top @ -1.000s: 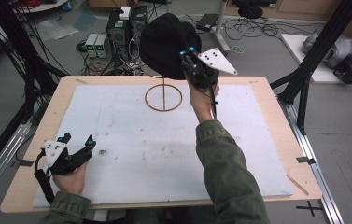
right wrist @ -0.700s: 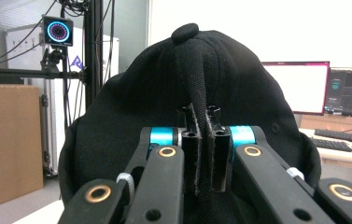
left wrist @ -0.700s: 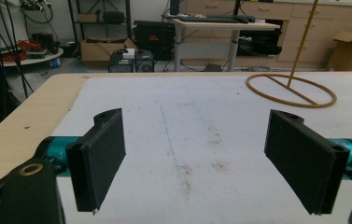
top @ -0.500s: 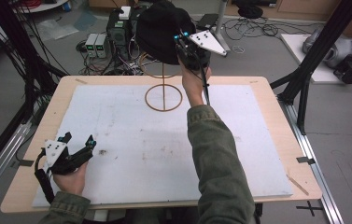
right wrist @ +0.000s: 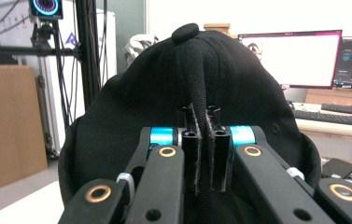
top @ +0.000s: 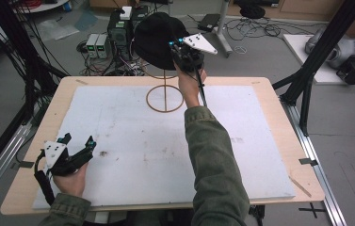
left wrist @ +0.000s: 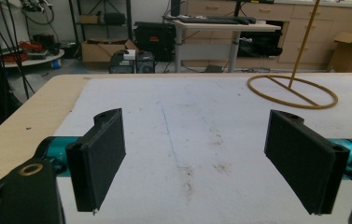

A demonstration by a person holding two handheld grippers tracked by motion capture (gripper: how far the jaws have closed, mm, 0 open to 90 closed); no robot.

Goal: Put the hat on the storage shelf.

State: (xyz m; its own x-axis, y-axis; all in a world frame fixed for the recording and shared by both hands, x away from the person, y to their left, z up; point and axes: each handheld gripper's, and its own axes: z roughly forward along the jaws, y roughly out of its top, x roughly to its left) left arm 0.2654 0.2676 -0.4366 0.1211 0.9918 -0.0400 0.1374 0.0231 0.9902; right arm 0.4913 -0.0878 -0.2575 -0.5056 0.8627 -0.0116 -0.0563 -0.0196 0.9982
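Since the earlier frame, the right gripper (top: 179,51) has carried the black cap (top: 156,35) farther toward the back of the table (top: 278,117), over the top of the thin wooden stand (top: 165,98). Its jaws are pressed together on a pinched fold of the cap's fabric, seen close in the right gripper view (right wrist: 201,154). The left gripper (top: 77,151) rests near the front left corner, jaws wide apart and empty. By my judgement the cap is lifted and almost at the post; settling it onto the stand and letting go remain.
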